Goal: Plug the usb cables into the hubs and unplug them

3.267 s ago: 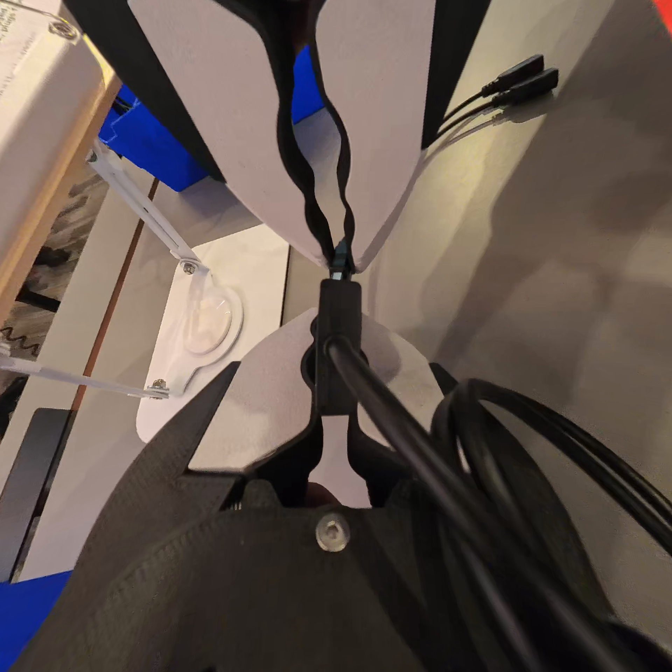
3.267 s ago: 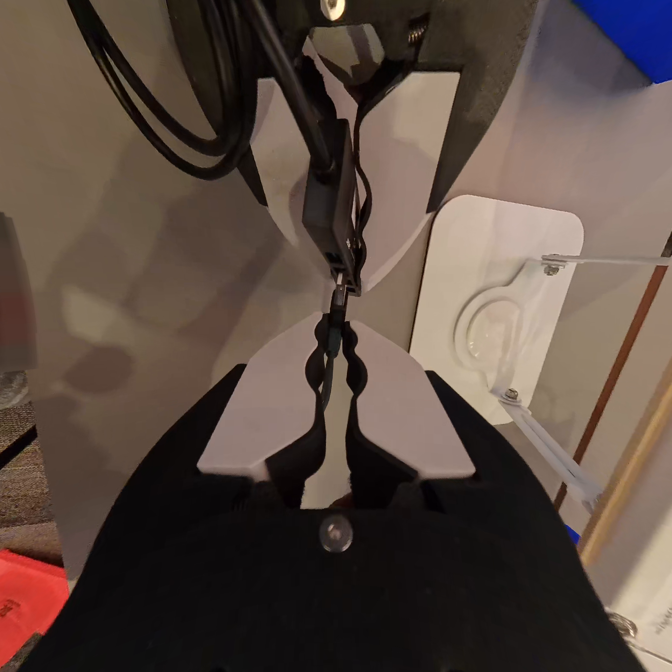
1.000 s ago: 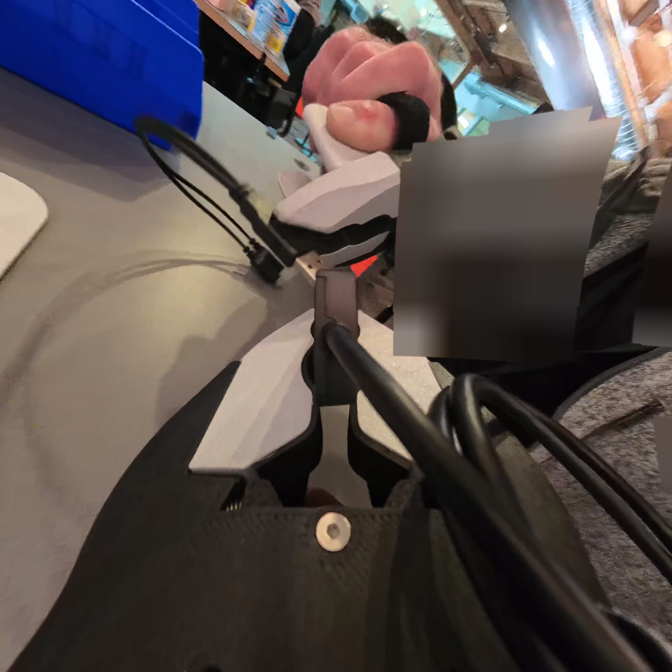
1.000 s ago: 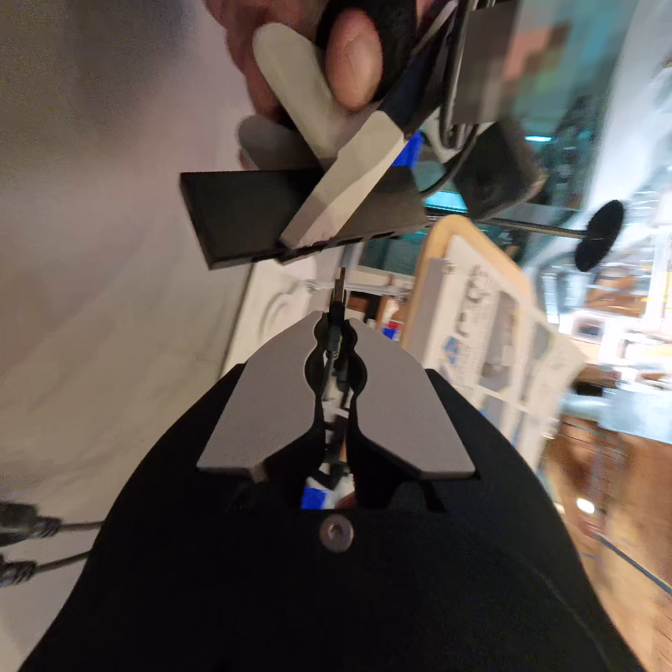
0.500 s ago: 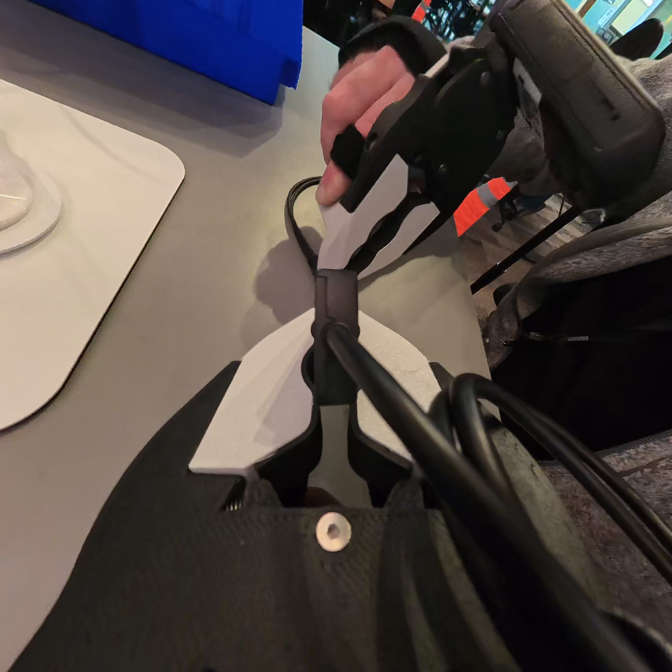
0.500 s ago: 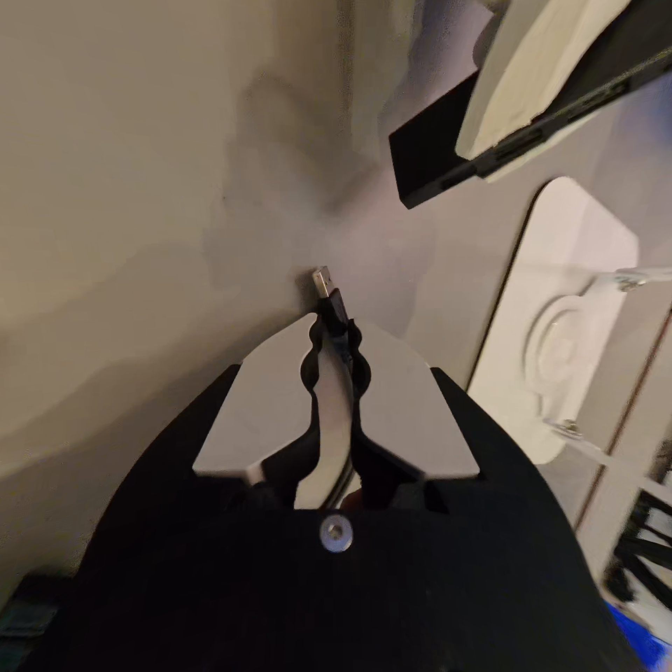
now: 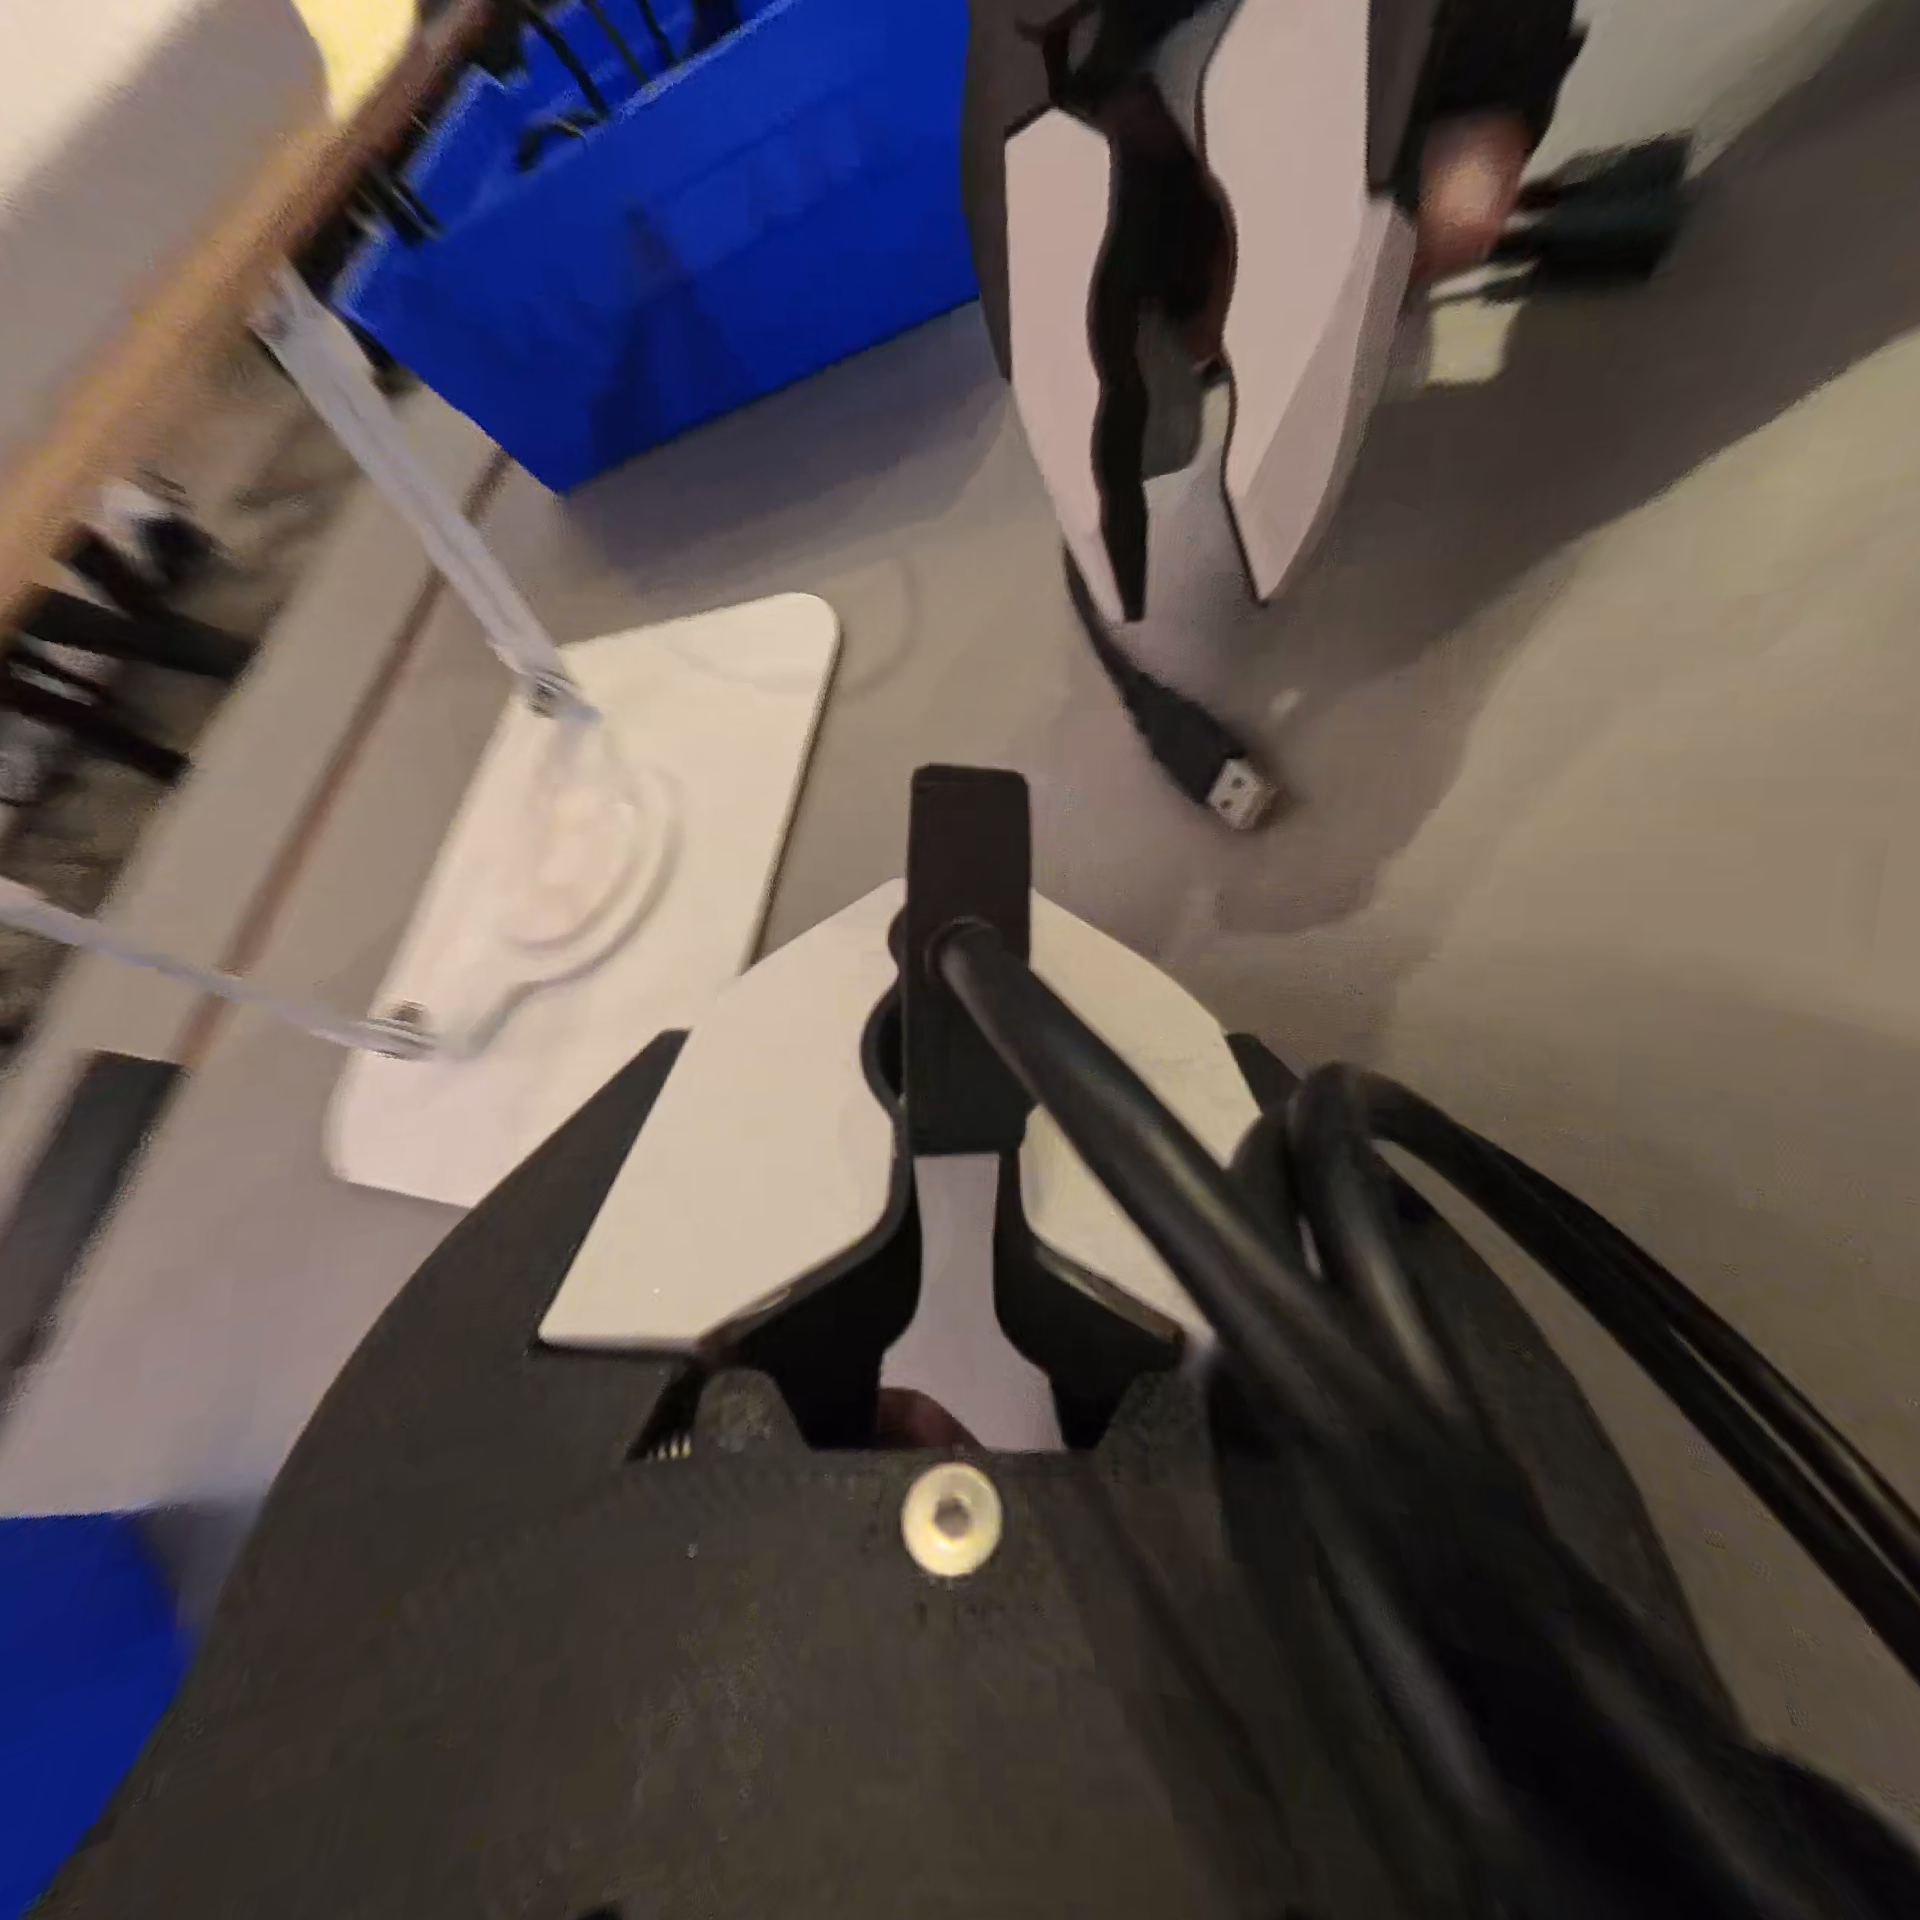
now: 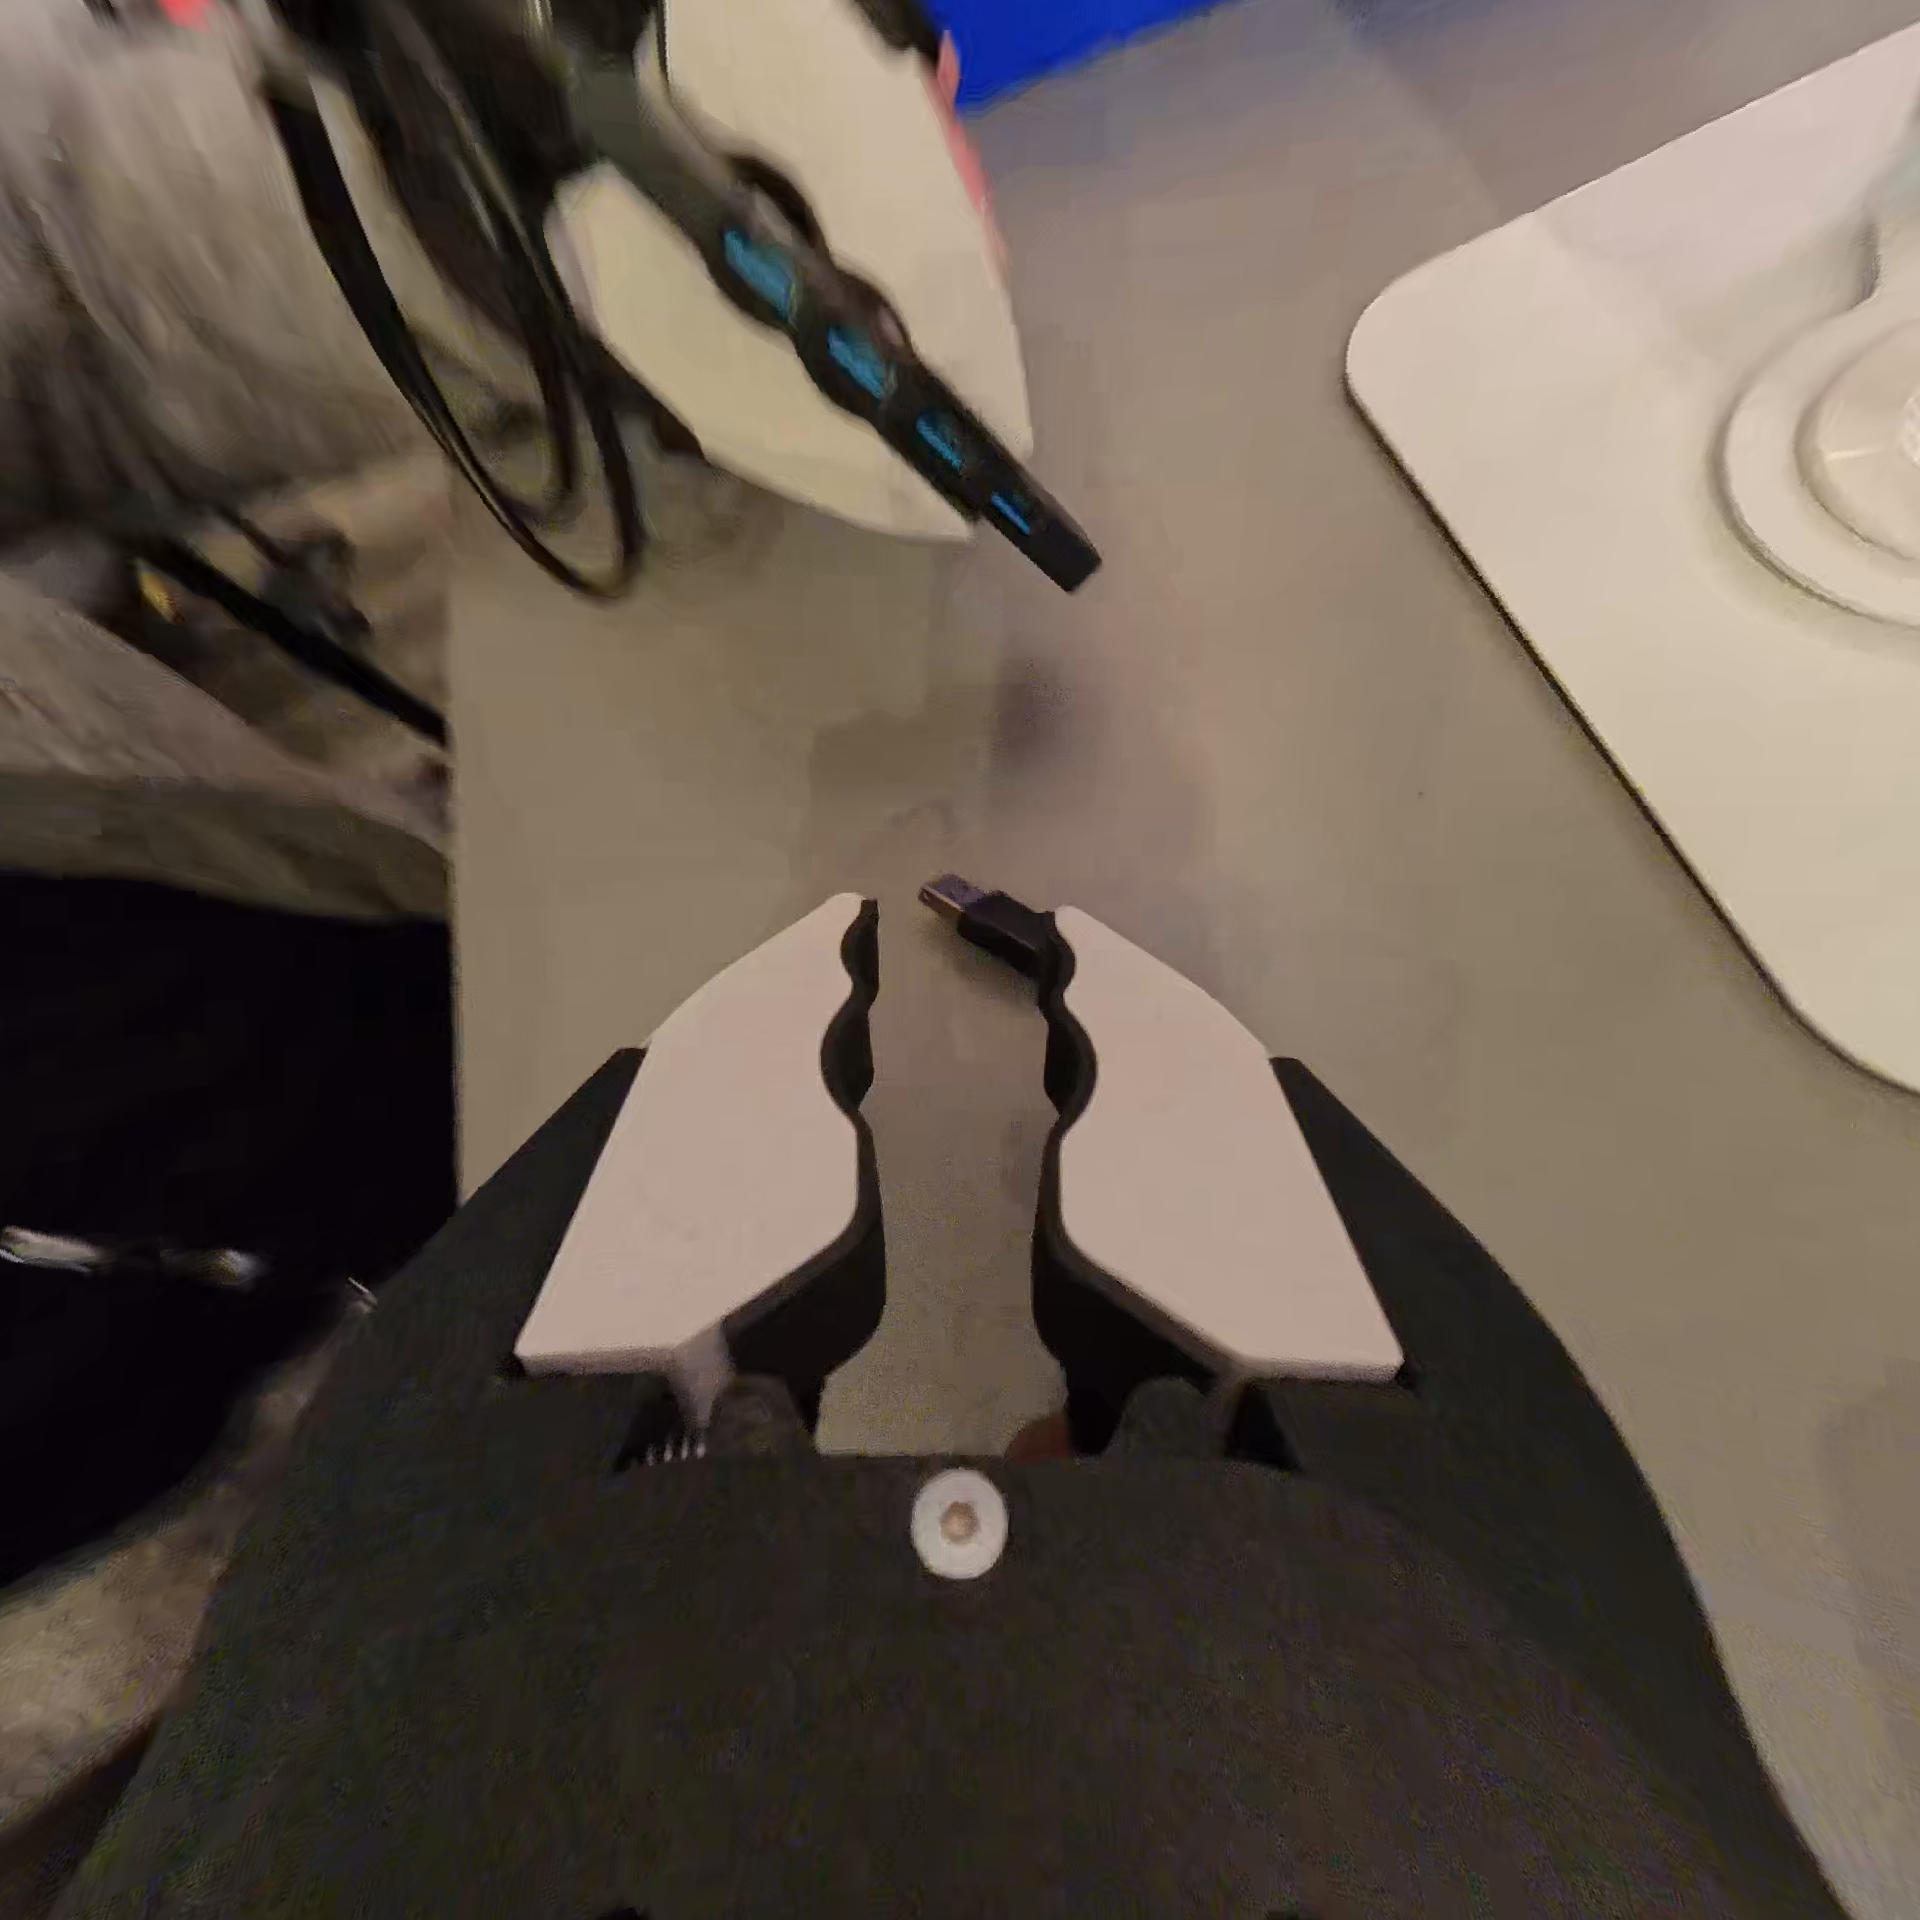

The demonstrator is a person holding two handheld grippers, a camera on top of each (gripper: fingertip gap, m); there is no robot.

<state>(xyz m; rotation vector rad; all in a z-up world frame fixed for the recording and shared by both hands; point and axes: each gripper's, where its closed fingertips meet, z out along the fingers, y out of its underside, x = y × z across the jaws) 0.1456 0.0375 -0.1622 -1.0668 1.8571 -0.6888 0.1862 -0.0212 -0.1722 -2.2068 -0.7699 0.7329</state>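
Grey tabletop fills most of both views, with a white mat carrying a clear stand at the left centre of your left wrist view and a blue bin above it at the upper left.

Your left gripper sits at the centre of its own frame, clamped on the black USB hub; both white fingers press its flat sides, and the hub's far end pokes out past the tips. Its thick black cord runs back to the lower right, where it loops over the gripper body. In the right wrist view the same hub appears at upper centre, slanting down to the right, with a row of blue ports along its edge.

Your right gripper has its jaws spread apart and grips nothing. The USB cable plug lies on the table just beside the tip of the finger on the right of that frame, metal end aimed to the upper left, the gap between the tips otherwise open. In the left wrist view that plug rests right of centre, just below the right gripper's downward-pointing tips and to the upper right of the hub's end, apart from it.
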